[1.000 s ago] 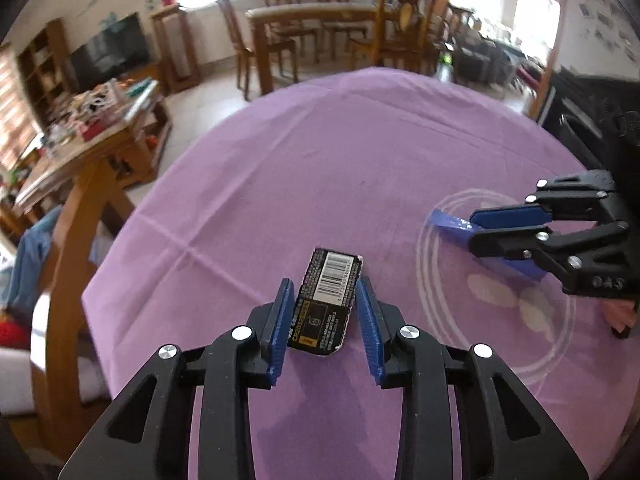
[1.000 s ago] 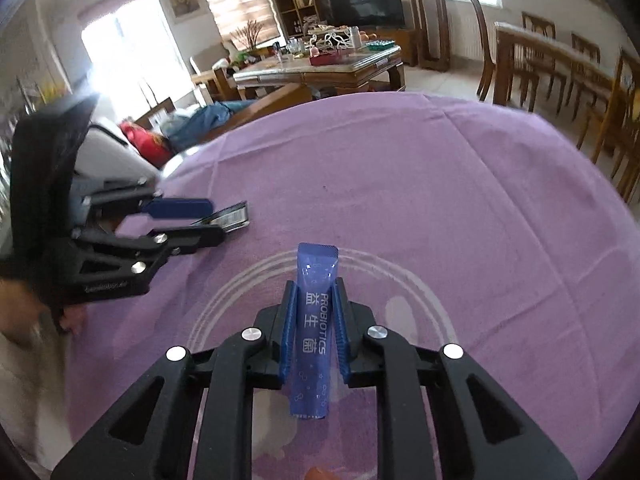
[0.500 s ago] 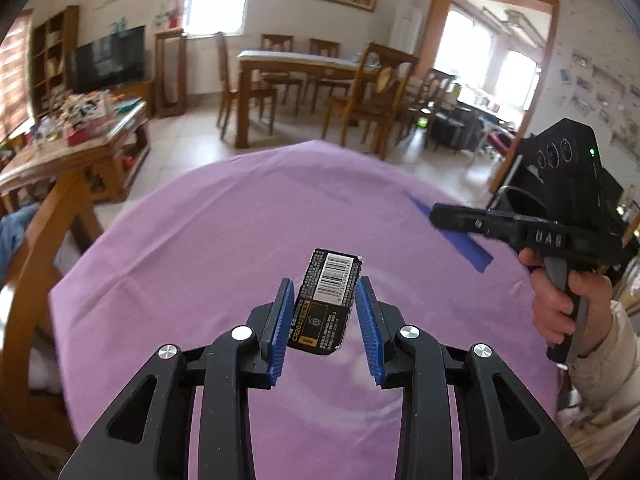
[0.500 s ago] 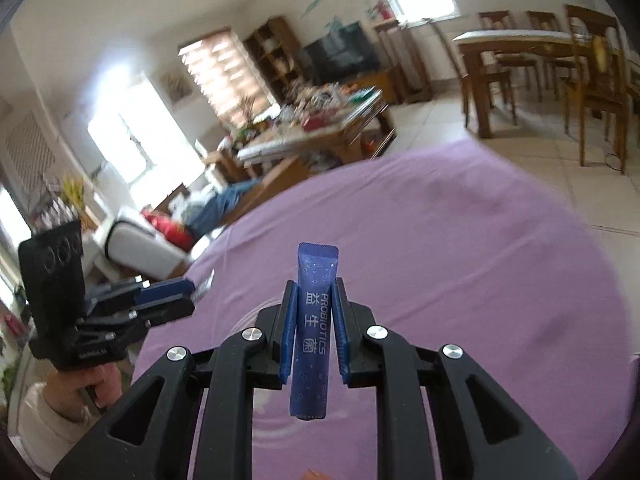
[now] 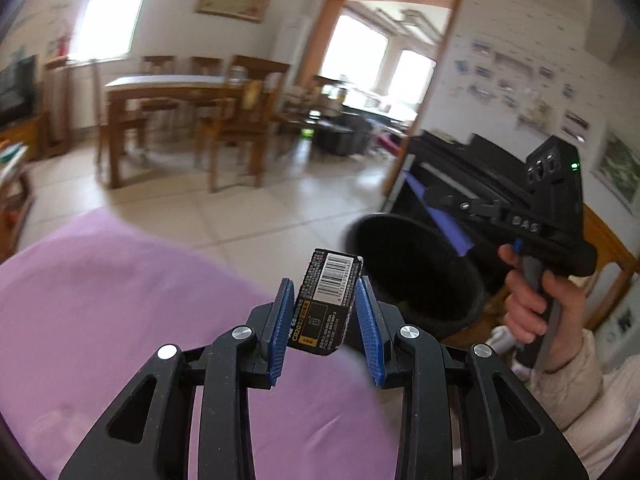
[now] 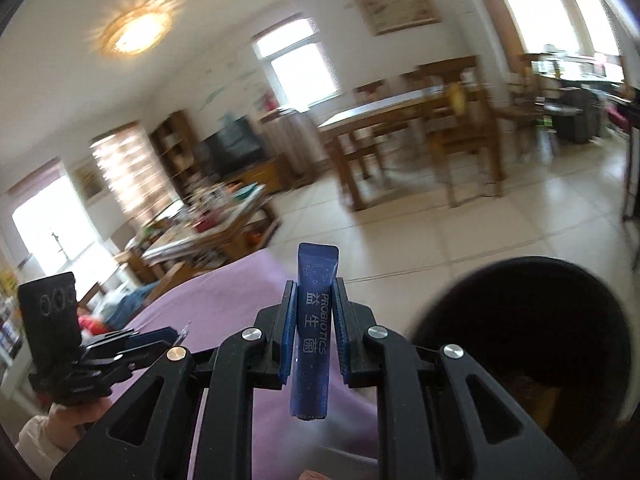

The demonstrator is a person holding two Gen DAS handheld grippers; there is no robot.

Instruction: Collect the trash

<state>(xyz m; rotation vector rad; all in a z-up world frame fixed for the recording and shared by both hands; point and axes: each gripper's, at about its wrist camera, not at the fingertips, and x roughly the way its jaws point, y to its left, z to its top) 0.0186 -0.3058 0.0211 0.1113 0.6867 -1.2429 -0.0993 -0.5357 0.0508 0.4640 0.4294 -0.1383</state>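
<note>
My left gripper (image 5: 325, 285) is shut on a black battery card with a barcode (image 5: 328, 300), held upright over the edge of the purple tablecloth (image 5: 120, 300). Just beyond it to the right stands a black trash bin (image 5: 420, 280), mouth open. My right gripper (image 6: 314, 289) is shut on a blue probiotics sachet (image 6: 314, 332), which sticks out above and below the pads. The bin (image 6: 520, 320) lies close at its right. In the left wrist view the right gripper (image 5: 434, 196) holds the sachet (image 5: 448, 224) over the bin's far rim. The left gripper (image 6: 160, 335) shows low at the left.
A hand and pale sleeve (image 5: 560, 332) hold the right gripper's handle. A black piano (image 5: 460, 168) stands behind the bin. Across the tiled floor (image 5: 240, 208) are a wooden dining table with chairs (image 5: 172, 96) and a cluttered coffee table (image 6: 208, 232).
Both grippers have lifted off the purple table and swung right, each keeping its piece of trash. The black bin has come into view beside the table's edge.
</note>
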